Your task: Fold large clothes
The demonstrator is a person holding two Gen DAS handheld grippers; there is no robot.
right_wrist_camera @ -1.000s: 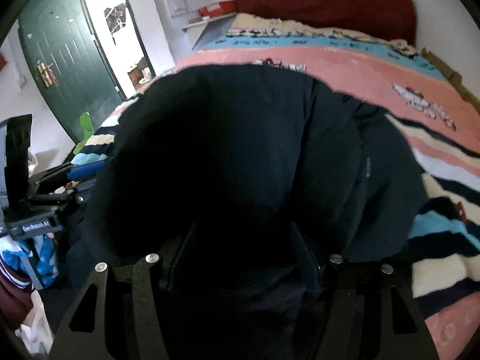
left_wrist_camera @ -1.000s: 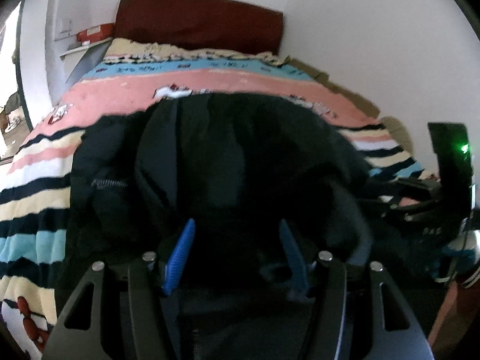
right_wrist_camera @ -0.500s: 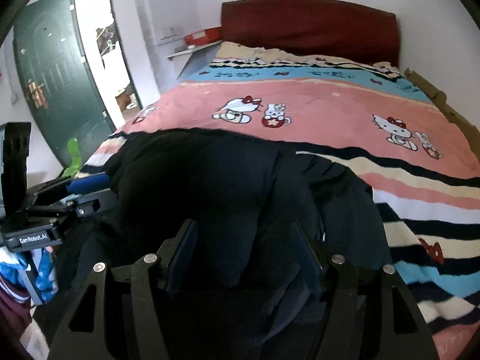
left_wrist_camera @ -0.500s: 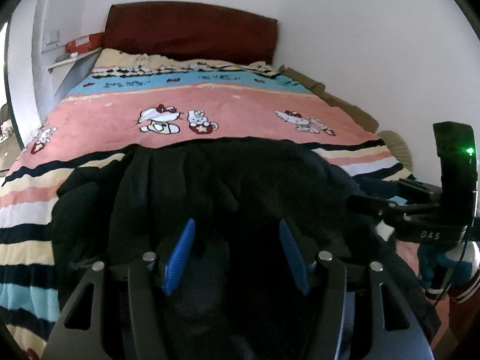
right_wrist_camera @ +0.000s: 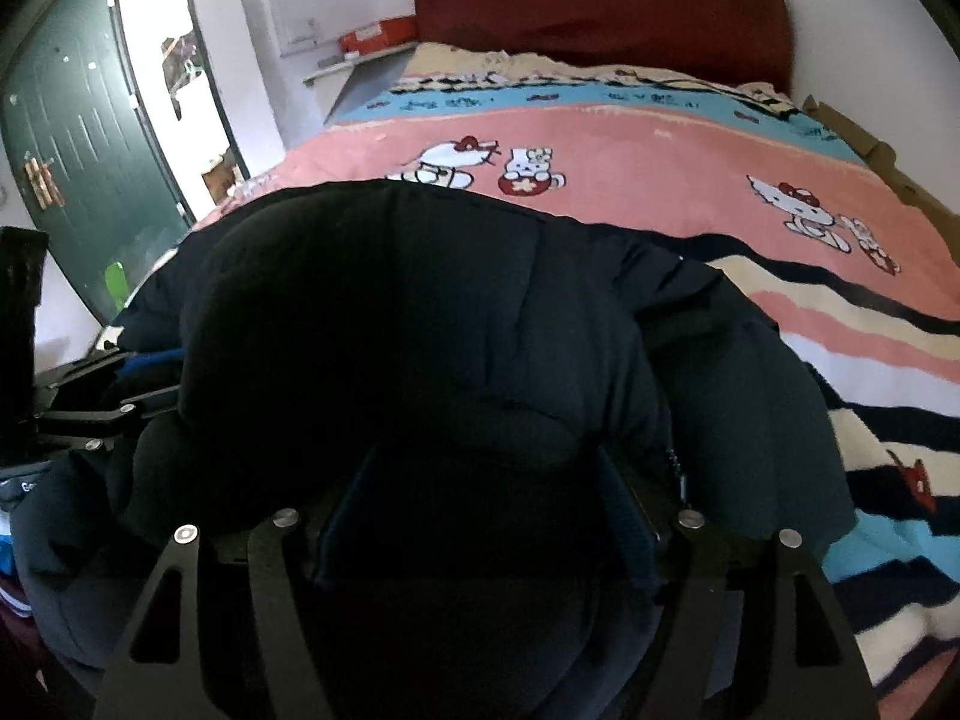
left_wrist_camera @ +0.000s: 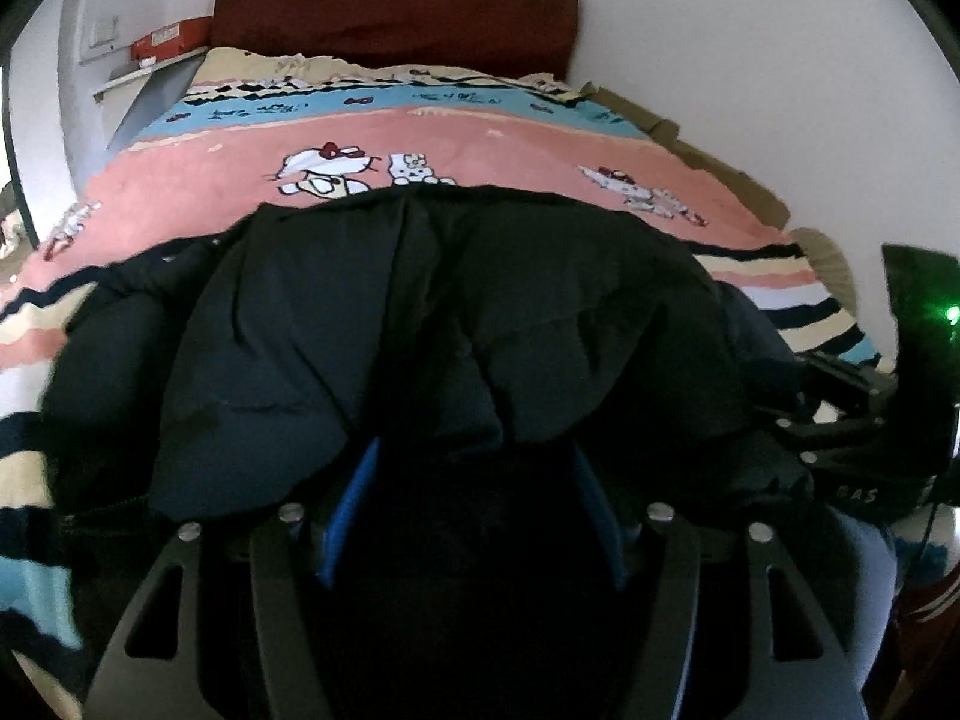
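A bulky black padded jacket (left_wrist_camera: 420, 312) lies bunched on the striped cartoon bedspread (left_wrist_camera: 480, 138) at the foot of the bed. My left gripper (left_wrist_camera: 474, 450) has its blue fingers (left_wrist_camera: 354, 498) buried under a jacket fold. Its jaws are opening, with padding still filling the gap. The same jacket (right_wrist_camera: 390, 330) swells over my right gripper (right_wrist_camera: 486, 450), whose jaws are also opening around thick padding. Both sets of fingertips are hidden by cloth. Each gripper shows in the other's view: the right one (left_wrist_camera: 870, 420) and the left one (right_wrist_camera: 90, 414), at the jacket's two sides.
A dark red headboard (left_wrist_camera: 390, 12) closes the far end of the bed, against a white wall. A shelf with a red box (left_wrist_camera: 162, 39) stands at the far left. A green door (right_wrist_camera: 66, 150) and an open doorway are left of the bed. Bare bedspread (right_wrist_camera: 660, 144) stretches beyond the jacket.
The jacket came down from filling both views onto the bed, uncovering the pink cartoon band. Both grippers then pushed forward and lower, and the fold now bulges over their fingertips. The fingers stand slightly wider.
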